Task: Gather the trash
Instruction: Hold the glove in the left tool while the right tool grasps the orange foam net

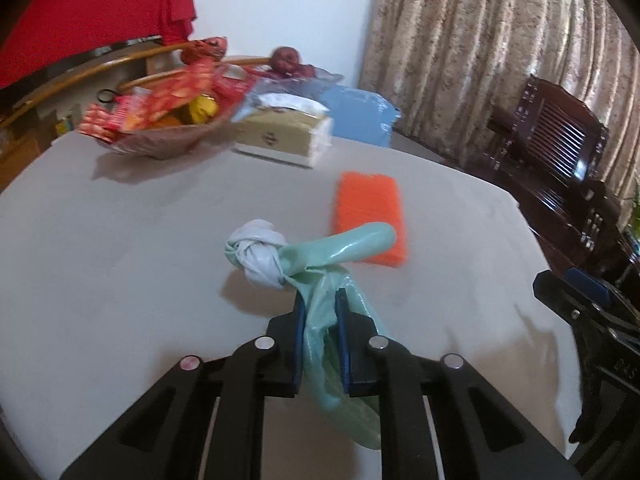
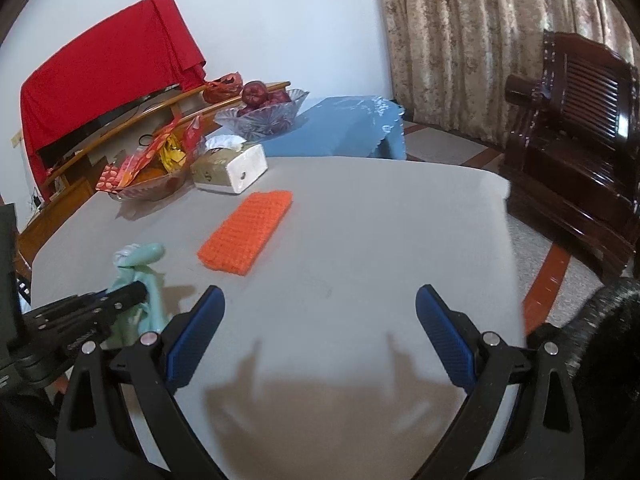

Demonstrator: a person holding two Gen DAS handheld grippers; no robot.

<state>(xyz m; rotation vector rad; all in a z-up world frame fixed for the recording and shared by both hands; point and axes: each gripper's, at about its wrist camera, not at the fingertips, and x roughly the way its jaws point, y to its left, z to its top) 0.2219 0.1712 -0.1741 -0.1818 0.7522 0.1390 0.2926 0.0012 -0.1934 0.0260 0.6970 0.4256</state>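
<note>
1. Left tool (image 1: pixel 320 332): closed to a narrow gap on the green plastic bag (image 1: pixel 332 280), blue pads pinching the thin film on both sides. Knotted end with a whitish wad pointing toward 11 o'clock from the pads, a puffed lobe toward 1 o'clock, the loose tail hanging down at 6 o'clock.
2. Bag apparently lifted off the counter (image 1: pixel 120 240): shadow cast beneath the knot, no clear contact visible.
3. Right tool (image 2: pixel 320 320): spread wide, nothing between the pads, hovering over bare counter, with the left tool and bag at its 9 o'clock.
4. Orange sponge-like pad (image 2: pixel 246 236) lying flat on the counter at 11 o'clock from the right tool, just beyond the bag in the left wrist view.
5. Step in hand, as judged: trash bag secured and carried; collection of further items not yet under way.
6. Next move, as judged: either bringing the right tool across to take the bag's free edge and open it, or carrying the bag off to a bin. No bin visible, so destination unclear.
7. Caution: thin film, easily slipped or torn under a hard pull; snack basket (image 1: pixel 160 128) and tissue box (image 1: pixel 286 136) at 12 o'clock best left alone.
</note>
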